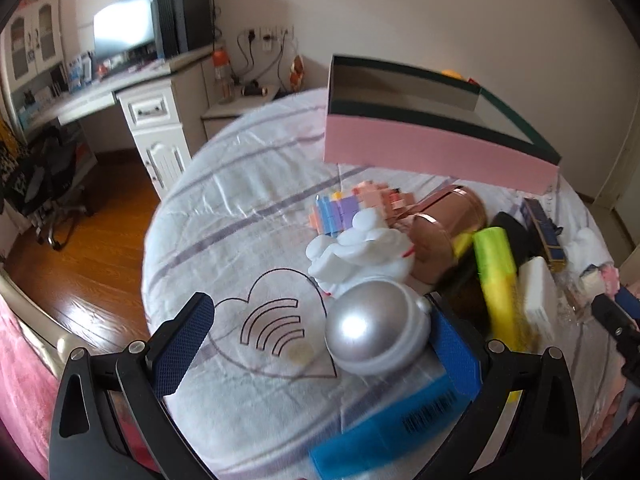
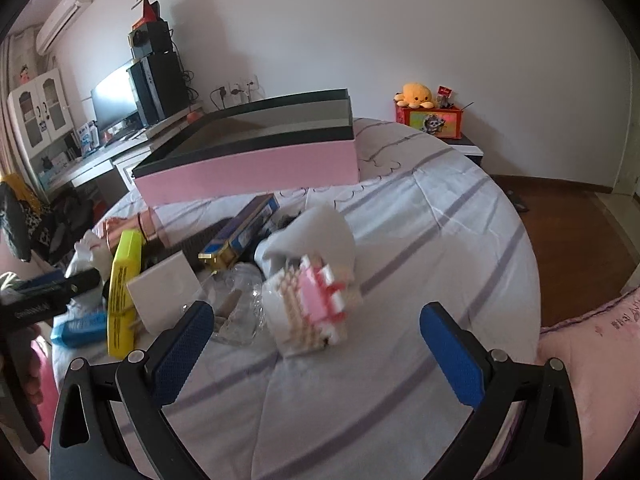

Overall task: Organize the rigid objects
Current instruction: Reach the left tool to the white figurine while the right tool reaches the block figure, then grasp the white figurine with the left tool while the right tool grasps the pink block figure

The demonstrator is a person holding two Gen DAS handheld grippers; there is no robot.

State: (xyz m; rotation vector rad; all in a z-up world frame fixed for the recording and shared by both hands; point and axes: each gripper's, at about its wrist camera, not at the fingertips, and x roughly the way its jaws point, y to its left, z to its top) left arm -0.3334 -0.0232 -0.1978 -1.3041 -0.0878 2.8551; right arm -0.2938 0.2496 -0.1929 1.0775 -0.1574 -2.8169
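A pink box with a dark green rim (image 1: 432,152) stands open at the far side of the bed; it also shows in the right wrist view (image 2: 256,168). My left gripper (image 1: 320,336) is open, with a pearly silver ball (image 1: 372,324) between its fingers, against the right finger. Behind the ball lie a white figurine (image 1: 360,252), a pastel brick model (image 1: 352,204), a rose-gold cylinder (image 1: 444,232) and a yellow box (image 1: 496,276). My right gripper (image 2: 316,340) is open and empty, with a pink and cream brick model (image 2: 312,304) just beyond its fingertips.
A blue packet (image 1: 384,428) lies under the left gripper. A white card box (image 2: 168,288), a dark blue box (image 2: 244,232), clear plastic (image 2: 240,300) and white cloth (image 2: 316,232) clutter the bed. A desk with monitor (image 1: 124,28) stands left; wooden floor surrounds the round bed.
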